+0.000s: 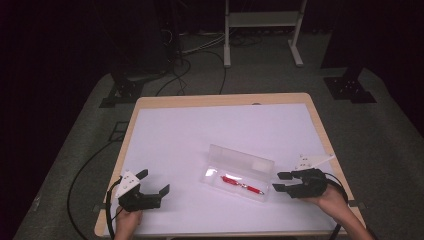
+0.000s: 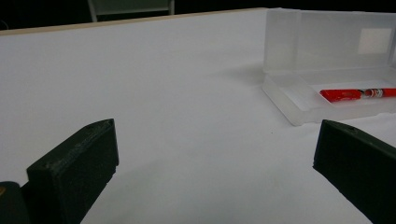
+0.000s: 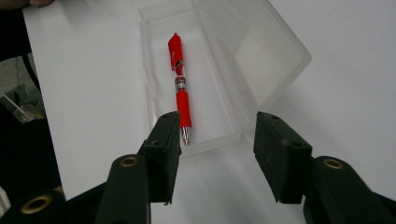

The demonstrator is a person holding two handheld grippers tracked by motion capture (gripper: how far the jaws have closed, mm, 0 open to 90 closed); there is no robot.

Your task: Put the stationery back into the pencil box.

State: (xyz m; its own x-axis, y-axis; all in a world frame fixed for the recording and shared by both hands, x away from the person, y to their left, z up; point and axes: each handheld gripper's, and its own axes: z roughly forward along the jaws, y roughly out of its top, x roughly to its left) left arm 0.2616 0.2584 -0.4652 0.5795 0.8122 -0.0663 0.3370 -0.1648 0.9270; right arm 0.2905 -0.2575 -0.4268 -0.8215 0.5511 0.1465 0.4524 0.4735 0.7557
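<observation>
Red pen (image 1: 242, 184) lies flat in the tray of an open clear case (image 1: 237, 178), mid-table, a bit toward the person's right. Lid stands up on the far side, hinged along the long edge.

R gripper (image 1: 283, 182) sits just beside the case's right end, jaws spread, nothing between them. In the right gripper view, the pen (image 3: 180, 88) runs away from the gripper (image 3: 217, 154), metal tip nearest, clip end farthest. L gripper (image 1: 153, 182) rests well apart to the left, jaws wide, holding nothing; in its view the case (image 2: 327, 60) is off to the right w/ the pen (image 2: 357, 94) visible in the tray.

Handling, my guess: pen is light, stiff, thin plastic barrel, prob. smooth and a bit slippery except the grip sleeve near the tip. It'll roll if nudged. Best hold looks like across the barrel at the grip section or mid-body, jaws straddling it from above; tray walls leave little side room. The case is light, thin-walled, flexes, likely to slide on the white table (image 1: 175, 135) if pushed, so L gripper may need to steady it at the near left edge. Lid hinge prob. fragile; avoid pressing it back.
</observation>
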